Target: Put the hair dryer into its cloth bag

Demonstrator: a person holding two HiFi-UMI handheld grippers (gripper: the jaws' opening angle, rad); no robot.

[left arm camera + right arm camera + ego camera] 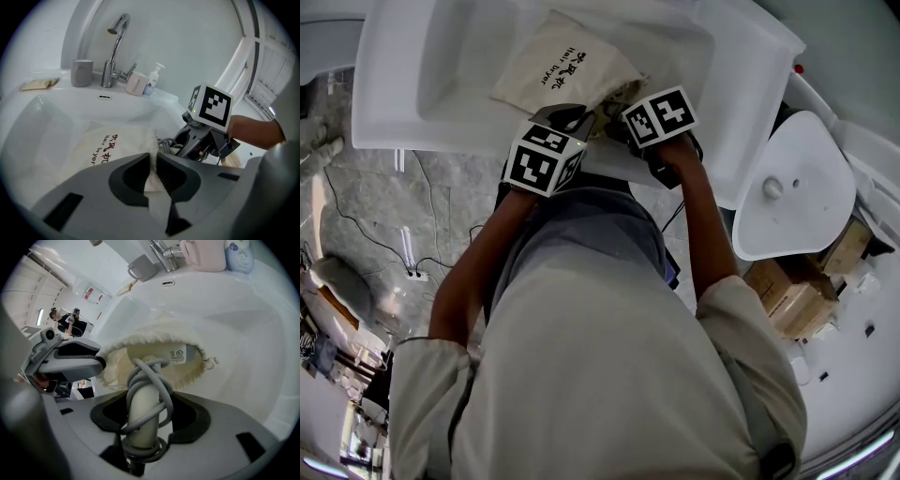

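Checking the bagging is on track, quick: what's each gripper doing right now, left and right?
Left gripper: closed on the cloth bag at its rim.
Right gripper: closed on the hair dryer by its cord-wrapped handle.

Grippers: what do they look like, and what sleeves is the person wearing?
The left gripper and right gripper are grey plastic with dark pads. Each carries a cube of black-and-white square markers. The sleeves are pale beige.

The cloth bag (562,70) lies in the sink (441,56), mouth toward the near side. The hair dryer (140,394) has its head inside that mouth, handle sticking out nearward. On the far rim a cup (81,72) stands left of the faucet (112,51), a mug (136,84) and bottle (152,83) right.
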